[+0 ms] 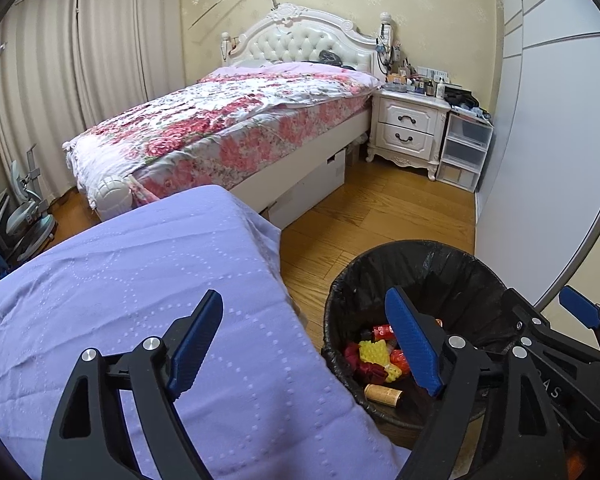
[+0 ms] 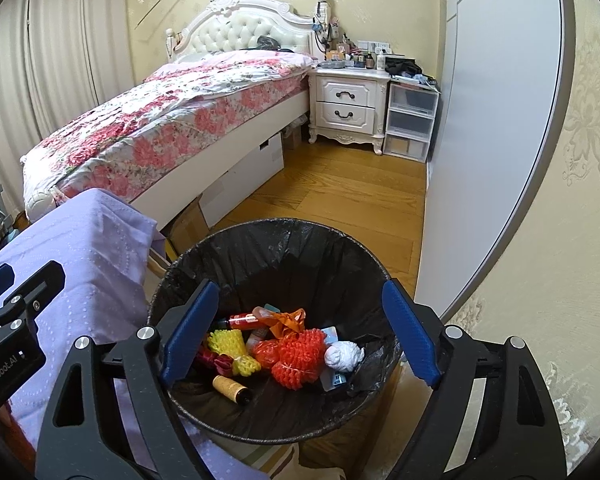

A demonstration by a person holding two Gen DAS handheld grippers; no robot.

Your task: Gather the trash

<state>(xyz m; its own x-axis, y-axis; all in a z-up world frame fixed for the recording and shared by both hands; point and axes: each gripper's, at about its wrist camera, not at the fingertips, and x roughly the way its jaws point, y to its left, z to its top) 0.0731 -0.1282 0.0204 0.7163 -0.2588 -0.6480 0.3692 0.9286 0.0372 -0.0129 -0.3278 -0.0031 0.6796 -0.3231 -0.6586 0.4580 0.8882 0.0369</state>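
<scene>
A round bin lined with a black plastic bag (image 2: 284,248) stands upright on the wooden floor, just beside the lilac-covered tabletop (image 2: 96,248). At its bottom lies a loose heap: orange foam fruit netting (image 2: 300,354), yellow foam netting (image 2: 230,344), a crumpled white paper ball (image 2: 344,355), a tan cylindrical spool (image 2: 230,388) on its side and a small red bottle (image 2: 246,321).

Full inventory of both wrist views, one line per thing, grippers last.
trash bin: 1, black-lined, on floor beside purple cloth
foam nets: several, orange and yellow, in bin
paper wad: 1, white, in bin
spool: 1, tan, in bin
purple cloth: 1, lilac, left of bin
bed: 1, pink floral cover, behind
nightstand: 1, white, by bed
drawer unit: 1, clear, by nightstand
left gripper: open, empty
right gripper: open, empty, above bin
</scene>
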